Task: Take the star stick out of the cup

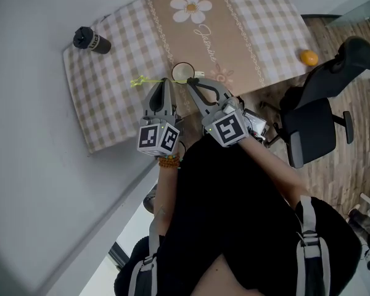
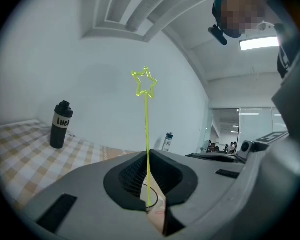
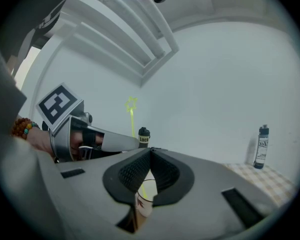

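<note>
The star stick (image 2: 145, 82) is thin and yellow-green, with an outline star on top. It stands upright between the pads of my left gripper (image 2: 148, 155), which is shut on it. In the head view the star stick (image 1: 139, 81) points left from my left gripper (image 1: 164, 82), just left of the pale paper cup (image 1: 183, 73). My right gripper (image 1: 192, 81) is at the cup's rim. In the right gripper view the cup (image 3: 143, 200) shows between the pads of my right gripper (image 3: 150, 152), shut on its wall, and the stick's lower end looks inside it.
A checked tablecloth (image 1: 111, 97) with a brown flowered runner covers the table. A black bottle (image 1: 91, 41) lies at its far left corner, and an orange (image 1: 308, 57) is near its right edge. A black office chair (image 1: 320, 110) stands to the right. A white bottle (image 3: 260, 147) stands further off.
</note>
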`<state>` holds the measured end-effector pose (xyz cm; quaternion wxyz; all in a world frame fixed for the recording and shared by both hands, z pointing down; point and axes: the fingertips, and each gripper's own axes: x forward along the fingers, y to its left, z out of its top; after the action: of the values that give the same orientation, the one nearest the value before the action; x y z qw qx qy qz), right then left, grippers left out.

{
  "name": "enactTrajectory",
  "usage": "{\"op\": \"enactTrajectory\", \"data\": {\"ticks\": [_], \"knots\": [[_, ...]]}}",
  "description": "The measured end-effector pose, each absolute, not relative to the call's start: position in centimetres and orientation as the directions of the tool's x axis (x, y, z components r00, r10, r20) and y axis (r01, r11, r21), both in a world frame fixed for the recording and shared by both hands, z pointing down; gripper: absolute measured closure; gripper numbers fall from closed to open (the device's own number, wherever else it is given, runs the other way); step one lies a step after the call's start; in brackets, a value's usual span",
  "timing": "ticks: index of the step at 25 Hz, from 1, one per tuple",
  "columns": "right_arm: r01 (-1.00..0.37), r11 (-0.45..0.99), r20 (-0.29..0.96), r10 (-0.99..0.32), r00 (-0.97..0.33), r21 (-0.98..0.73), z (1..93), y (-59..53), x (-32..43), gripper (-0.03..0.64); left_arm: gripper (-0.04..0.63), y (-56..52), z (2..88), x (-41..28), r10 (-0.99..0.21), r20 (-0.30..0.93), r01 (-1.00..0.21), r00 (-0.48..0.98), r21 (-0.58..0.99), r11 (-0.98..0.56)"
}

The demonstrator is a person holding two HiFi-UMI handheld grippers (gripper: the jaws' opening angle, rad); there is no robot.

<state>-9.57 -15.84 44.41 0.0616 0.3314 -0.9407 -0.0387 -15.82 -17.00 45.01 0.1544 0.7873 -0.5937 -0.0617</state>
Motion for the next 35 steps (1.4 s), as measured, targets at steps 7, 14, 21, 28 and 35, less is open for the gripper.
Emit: {"op": "enactTrajectory", "data": {"ticks": [7,14,21,28,35], "knots": [[-0.625,0.77,0.051,-0.635,-0.771,0.132,42.4,-15.1,-9.6,0.611,0.58,-15.3,43.1,-16.1,-0.967,0.044,-0.945,0.25,0.231,-0.234],[-0.637,0.757,0.027,-0.647,-0.762,0.145,41.2,-14.3,-9.7,0.611,0.58,-13.9,41.7,-16.2,-0.974,0.009,-0.96,0.227,0.169,-0.222],[-0.69,0.709,0.021,-0.699,-0.714,0.142,41.3,-14.3,-9.0,0.611,0.58,-13.1,42.0,-16.1,-0.978,0.037,-0.977,0.203,0.076,-0.2],[-0.693,0.709,0.04,-0.702,-0.711,0.133,42.2,-13.7,-9.1,0.611,0.58,-12.6,43.5,-16.3,-0.978,0.077,-0.98,0.195,0.05,-0.192],[-0.689,0.715,0.056,-0.697,-0.714,0.121,42.8,-13.2,-9.4,0.611,0.58,-12.3,44.2,-16.4,-0.977,0.098,-0.981,0.191,0.031,-0.189]]}}
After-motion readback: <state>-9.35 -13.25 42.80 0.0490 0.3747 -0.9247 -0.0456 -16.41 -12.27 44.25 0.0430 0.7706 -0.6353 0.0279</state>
